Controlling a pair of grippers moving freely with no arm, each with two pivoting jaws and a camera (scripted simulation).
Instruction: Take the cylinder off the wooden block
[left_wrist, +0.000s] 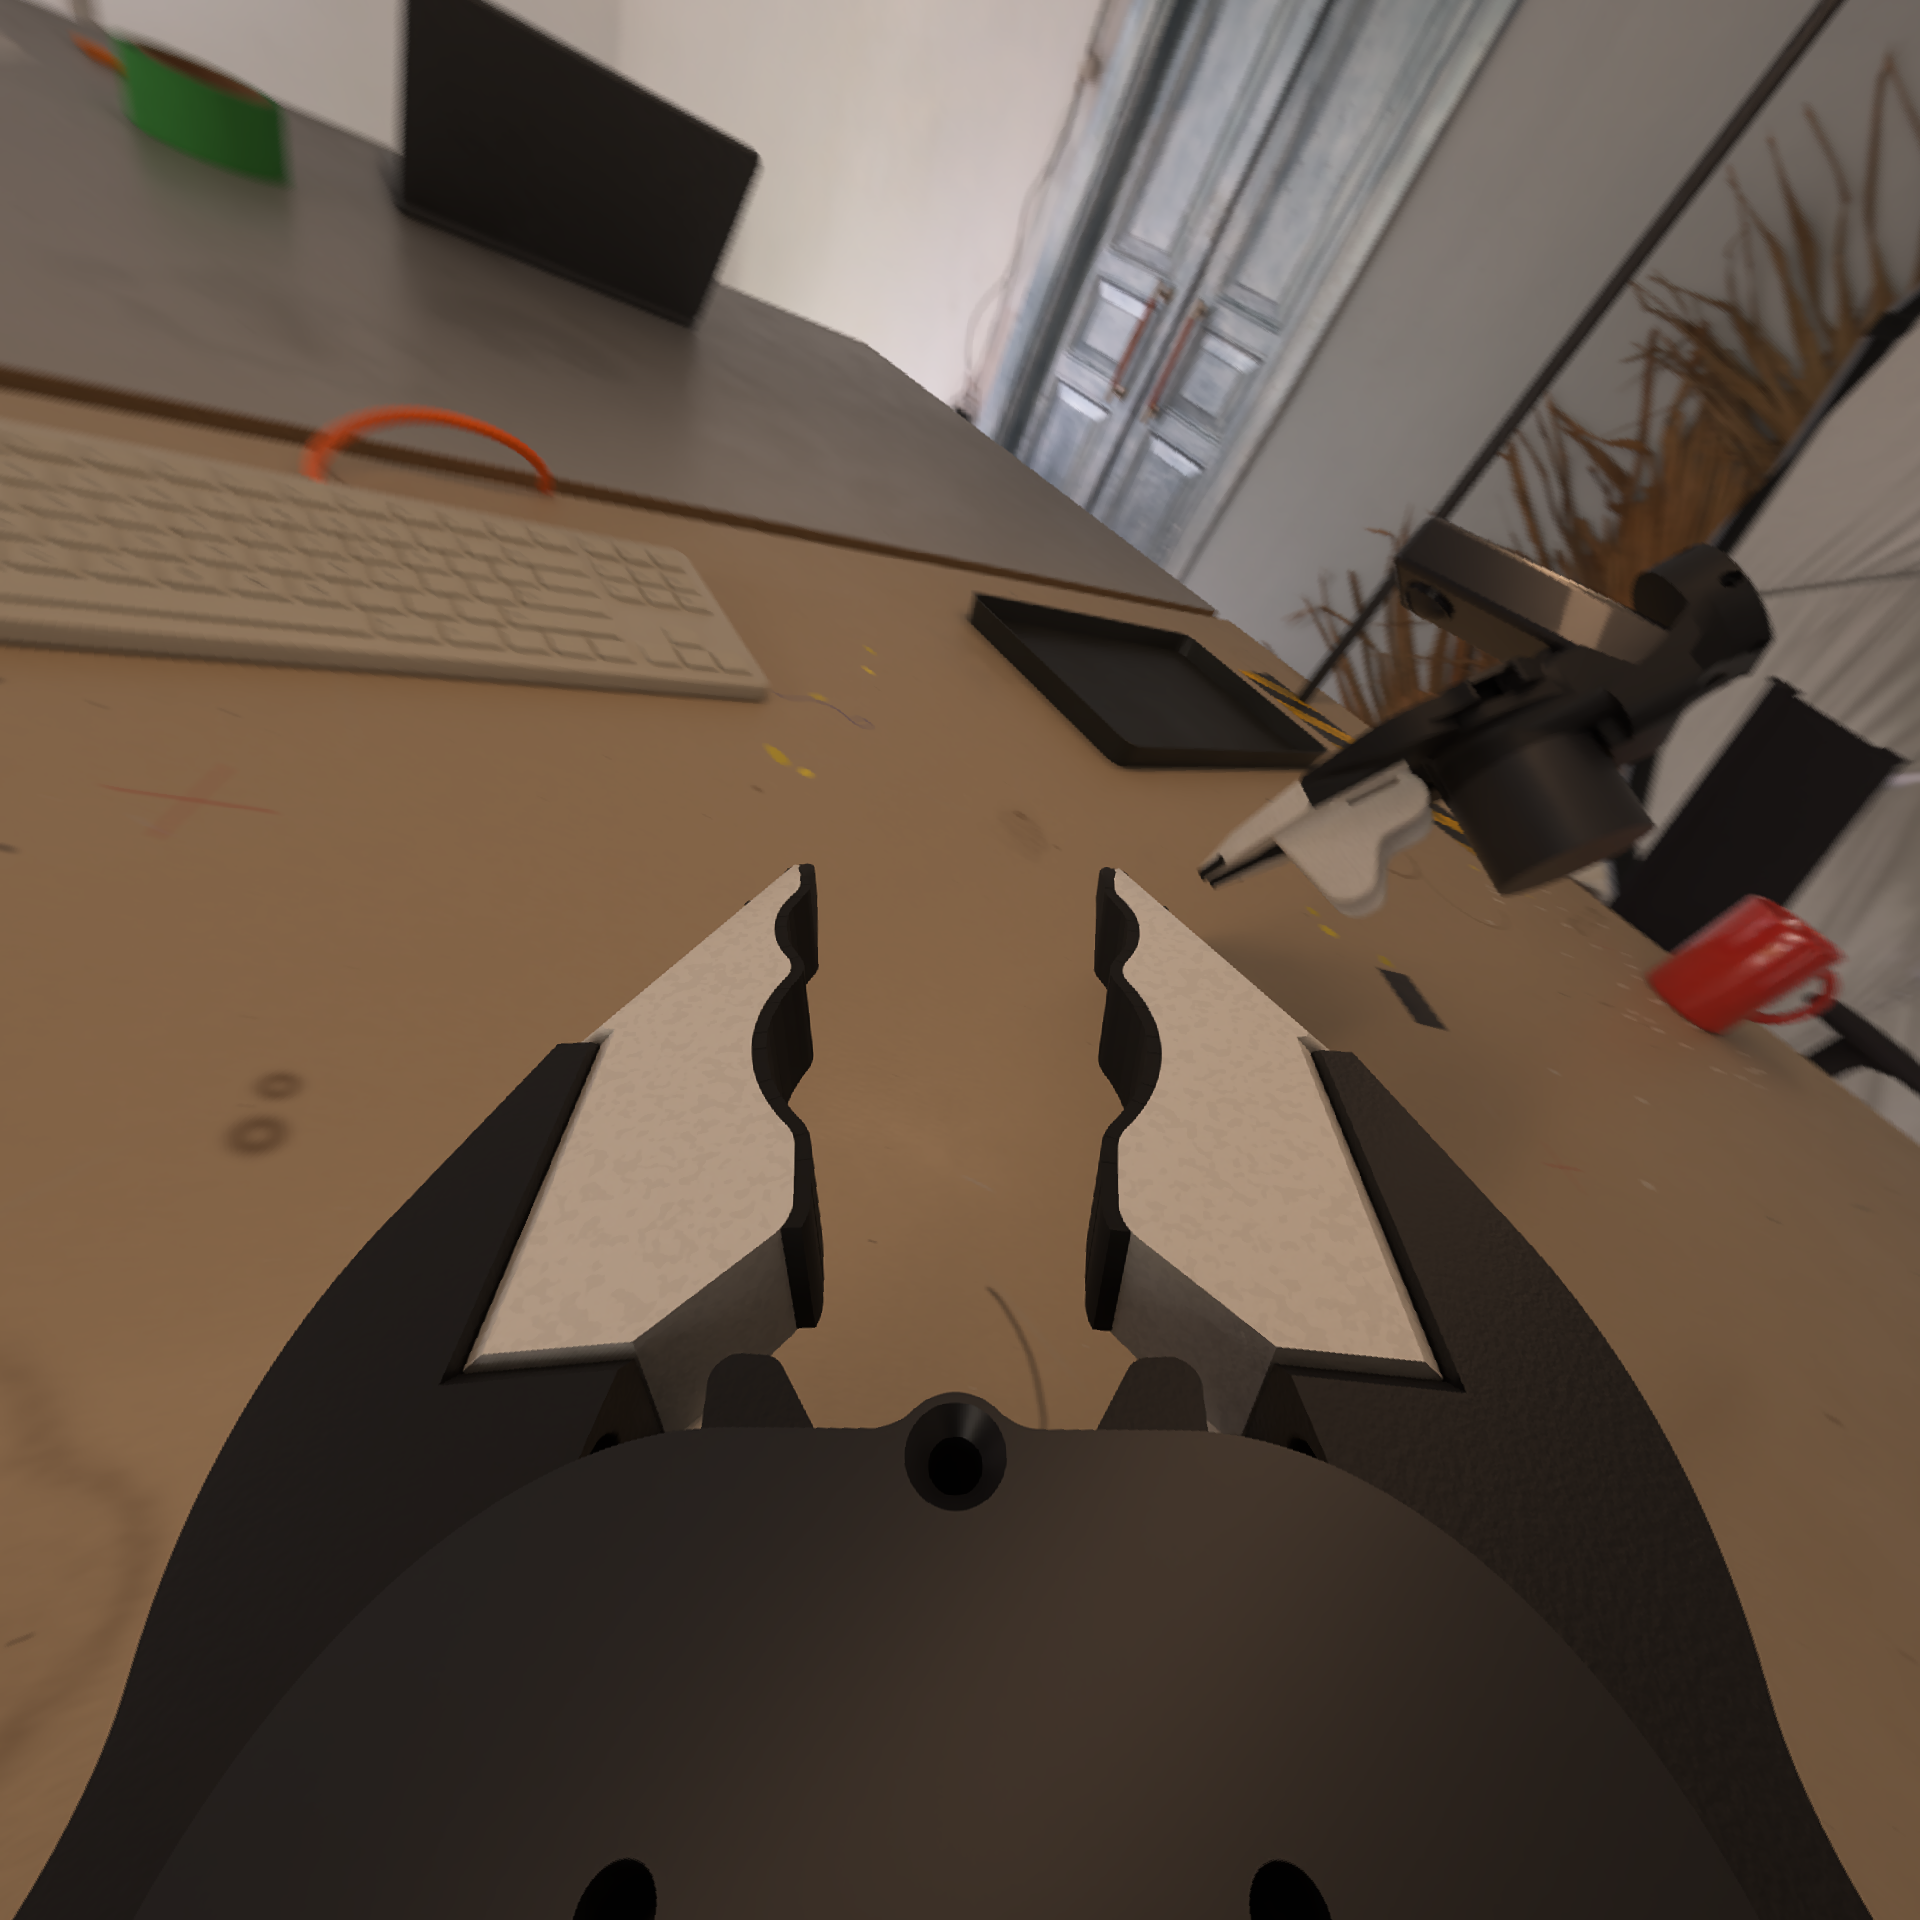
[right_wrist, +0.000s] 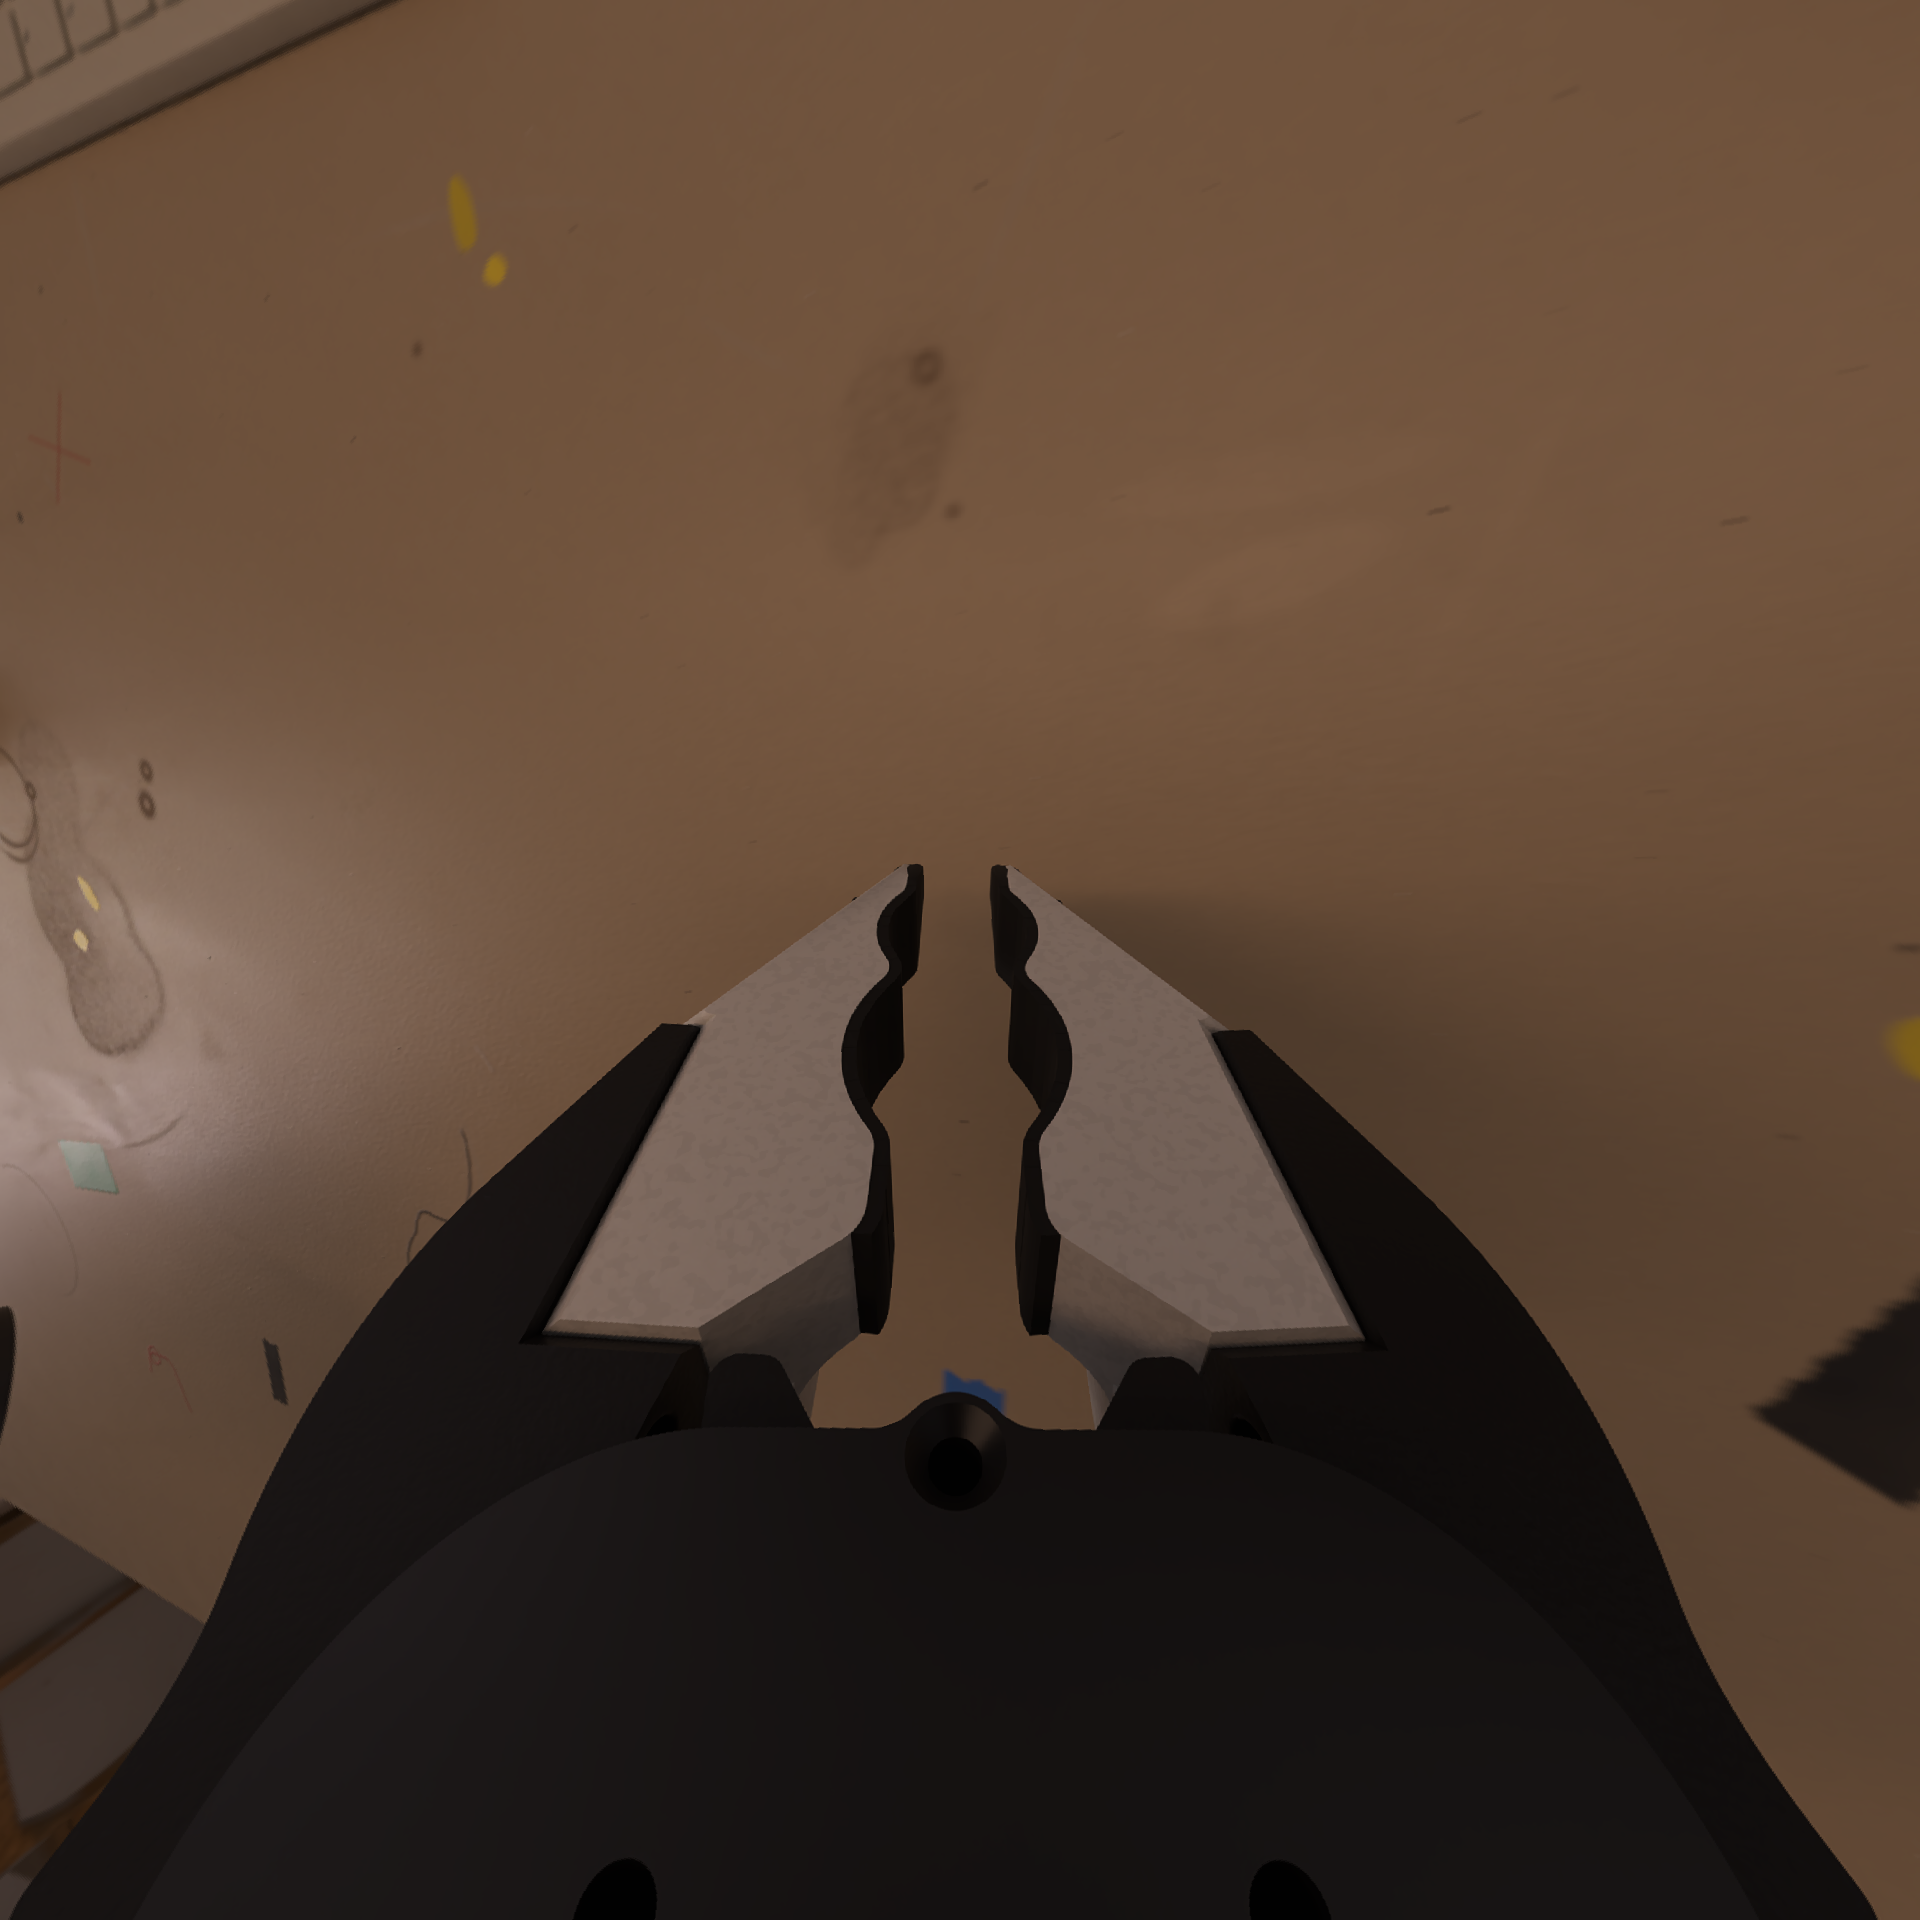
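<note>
- No brand, label or legible writing shows on anything; the keyboard (left_wrist: 353, 561) keys are too blurred to read.
- The left gripper (left_wrist: 956, 883) hangs low over the bench (left_wrist: 416, 935), its fingers (left_wrist: 675, 1122) spread wide with only bare bench between them.
- The right gripper (right_wrist: 956, 878) points down at the bench, its fingers (right_wrist: 748, 1143) parted by a narrow gap and holding nothing. The left wrist view shows it too, off to the right, tilted above the bench's far right part.
- The cylinder and the wooden block appear in neither view, so I cannot tell where they are.
- The bench is tan-brown and worn: a faint red cross (left_wrist: 192, 800), yellow flecks (left_wrist: 784, 758), small dark rings (left_wrist: 265, 1112), a grey smudge (right_wrist: 894, 457) and fine scratches.
- A pale patch (right_wrist: 94, 935) with a grey stain lies at the left of the right wrist view, with a small pale green square (right_wrist: 88, 1164) near it.
- The white keyboard lies at the far left, with an orange loop (left_wrist: 426, 442) just behind it.
- A shallow black tray (left_wrist: 1132, 675) sits flat at the far right, and a red mug (left_wrist: 1745, 961) lies on its side near the right edge.
- Behind the bench runs a grey desk (left_wrist: 260, 301) with a green tape roll (left_wrist: 203, 109) and an upright black box (left_wrist: 566, 145).
- The room has white walls, a grey panelled double door (left_wrist: 1153, 353) and dry brown fronds (left_wrist: 1704, 395) at the right.
</note>
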